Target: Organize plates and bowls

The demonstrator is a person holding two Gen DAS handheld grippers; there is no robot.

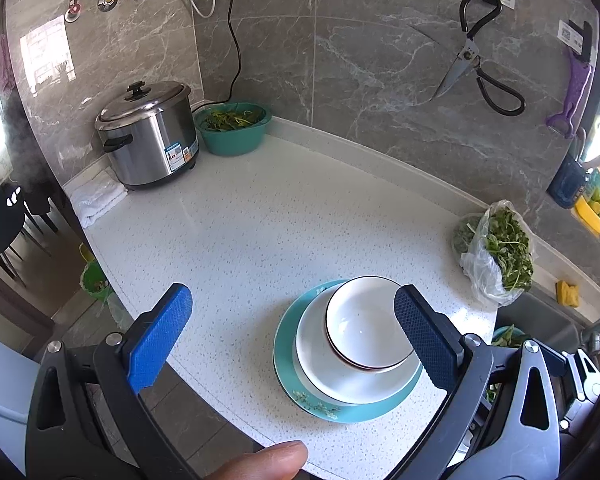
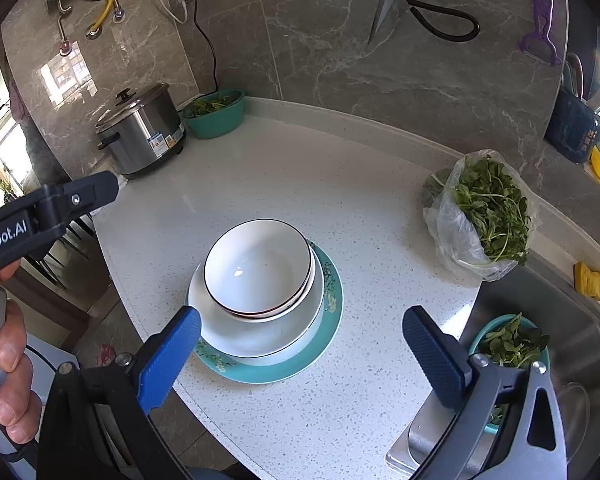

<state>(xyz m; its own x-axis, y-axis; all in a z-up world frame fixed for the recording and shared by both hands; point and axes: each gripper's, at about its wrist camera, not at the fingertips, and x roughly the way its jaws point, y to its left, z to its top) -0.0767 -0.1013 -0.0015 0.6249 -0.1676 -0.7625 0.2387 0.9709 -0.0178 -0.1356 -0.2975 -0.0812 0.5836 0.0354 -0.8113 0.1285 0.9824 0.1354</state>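
A stack of dishes stands on the white counter: a teal floral plate [image 2: 332, 320] at the bottom, a white plate [image 2: 260, 340] on it, and white bowls with dark rims [image 2: 258, 268] nested on top. The stack also shows in the left wrist view, with the teal plate [image 1: 288, 380] and the top bowl [image 1: 360, 324]. My left gripper [image 1: 294, 330] is open and empty, above the counter just left of the stack. My right gripper [image 2: 302, 350] is open and empty, near the stack's front edge. The left gripper's body [image 2: 40, 212] shows at the left of the right wrist view.
A steel rice cooker [image 1: 148, 136] and a teal basin of greens [image 1: 232, 124] stand at the back left. A plastic bag of greens [image 2: 484, 212] lies at the right. A sink with a teal bowl of greens [image 2: 512, 344] is at the front right. Scissors [image 1: 472, 56] hang on the wall.
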